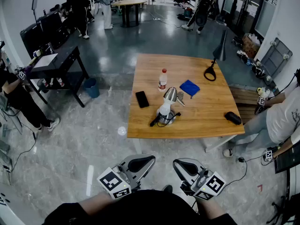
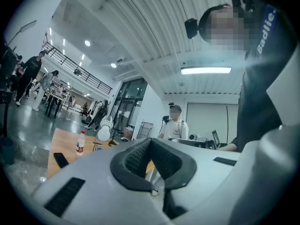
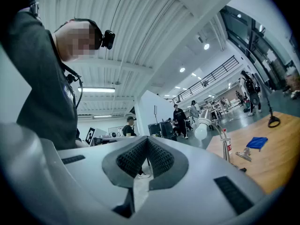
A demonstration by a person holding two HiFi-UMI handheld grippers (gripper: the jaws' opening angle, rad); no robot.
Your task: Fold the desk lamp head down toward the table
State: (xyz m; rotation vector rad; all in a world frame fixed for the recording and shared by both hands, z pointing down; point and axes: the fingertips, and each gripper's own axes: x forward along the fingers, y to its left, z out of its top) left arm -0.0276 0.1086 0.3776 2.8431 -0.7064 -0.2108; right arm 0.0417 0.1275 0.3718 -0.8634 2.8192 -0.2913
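Head view: your left gripper [image 1: 142,163] and right gripper [image 1: 184,166] sit low, close to your body, jaws clenched, empty. Silver-shaded white desk lamp [image 1: 167,105] stands on square wooden table [image 1: 206,121], well apart from both grippers, between black phone [image 1: 142,99] and blue cloth [image 1: 189,87].

Left gripper view: jaws pressed together on nothing. Lamp [image 2: 104,132] far off to left of tips, bulb facing you.

Right gripper view: jaws shut, nothing between. Lamp [image 3: 200,130] off to right, well beyond tips.
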